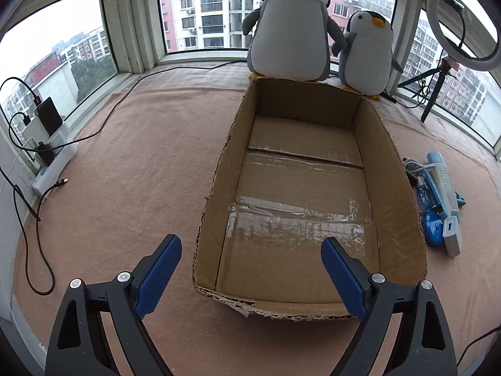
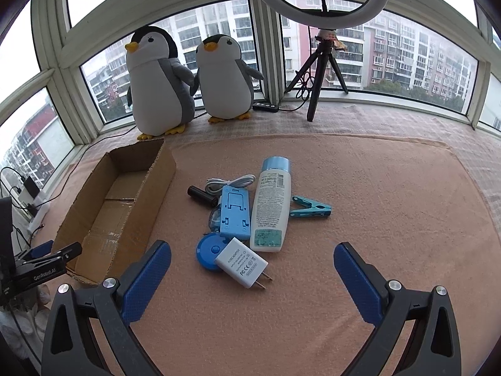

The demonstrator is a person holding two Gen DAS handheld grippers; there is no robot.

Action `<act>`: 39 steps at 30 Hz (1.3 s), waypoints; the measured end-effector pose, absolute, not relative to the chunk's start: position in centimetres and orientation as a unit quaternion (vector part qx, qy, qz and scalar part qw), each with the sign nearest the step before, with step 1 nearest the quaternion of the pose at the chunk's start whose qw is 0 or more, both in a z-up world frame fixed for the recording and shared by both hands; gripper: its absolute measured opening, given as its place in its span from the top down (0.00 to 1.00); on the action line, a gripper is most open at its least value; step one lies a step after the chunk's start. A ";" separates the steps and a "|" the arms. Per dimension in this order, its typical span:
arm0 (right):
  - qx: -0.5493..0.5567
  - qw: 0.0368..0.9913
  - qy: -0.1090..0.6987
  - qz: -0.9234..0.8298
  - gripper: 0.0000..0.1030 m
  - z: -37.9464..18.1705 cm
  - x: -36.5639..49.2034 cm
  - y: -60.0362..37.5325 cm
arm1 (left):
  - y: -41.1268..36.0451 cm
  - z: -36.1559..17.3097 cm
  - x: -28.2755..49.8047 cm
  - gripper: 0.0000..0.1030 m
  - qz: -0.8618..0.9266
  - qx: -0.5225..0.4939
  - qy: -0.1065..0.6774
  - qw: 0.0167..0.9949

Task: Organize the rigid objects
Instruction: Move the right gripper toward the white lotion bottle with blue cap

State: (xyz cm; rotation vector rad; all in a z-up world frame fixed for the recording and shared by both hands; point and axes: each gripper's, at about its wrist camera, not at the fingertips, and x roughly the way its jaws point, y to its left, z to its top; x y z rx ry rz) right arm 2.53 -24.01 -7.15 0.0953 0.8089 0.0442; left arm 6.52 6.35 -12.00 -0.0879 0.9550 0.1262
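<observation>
An empty open cardboard box [image 1: 397, 169] [image 2: 94, 206] lies on the pink mat. Right of it sits a pile: a white bottle with a blue cap [image 2: 271, 210] [image 1: 446, 181], a blue plastic stand [image 2: 235, 216], a white power adapter [image 2: 243, 262] [image 1: 452, 235], a blue round disc [image 2: 206, 250] [image 1: 433, 228], a teal clip [image 2: 310, 210], a black cylinder [image 2: 200, 195] and a white cable [image 2: 230, 183]. My left gripper [image 1: 252, 244] hangs open over the box's near end. My right gripper [image 2: 252, 255] stands open just short of the adapter, empty. The left gripper [image 2: 47, 257] shows at the right wrist view's left edge.
Two plush penguins [image 2: 188, 81] [image 1: 291, 25] stand at the window behind the box. A ring light on a tripod [image 2: 319, 47] [image 1: 438, 75] stands at the back right. A power strip with chargers and cables [image 1: 47, 153] lies along the left sill.
</observation>
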 end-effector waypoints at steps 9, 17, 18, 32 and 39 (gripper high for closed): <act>0.044 0.916 0.400 0.008 0.00 -8.1 3.6 -25.2 | 6.9 -14.3 7.4 0.28 0.060 -0.049 0.485 0.871; 0.056 0.909 0.413 0.004 0.05 -9.1 5.6 -26.7 | 6.6 -14.6 7.8 0.35 0.057 -0.049 0.485 0.871; 0.054 0.909 0.414 0.003 0.06 -9.1 5.8 -26.8 | 6.6 -14.6 7.9 0.35 0.056 -0.050 0.486 0.871; 0.052 0.889 0.454 0.019 0.22 -10.7 11.8 -26.4 | 7.7 -15.8 9.3 0.46 0.056 -0.068 0.503 0.860; 0.027 0.874 0.485 0.001 0.31 -12.9 14.8 -25.7 | 7.6 -15.8 9.3 0.46 0.057 -0.069 0.501 0.861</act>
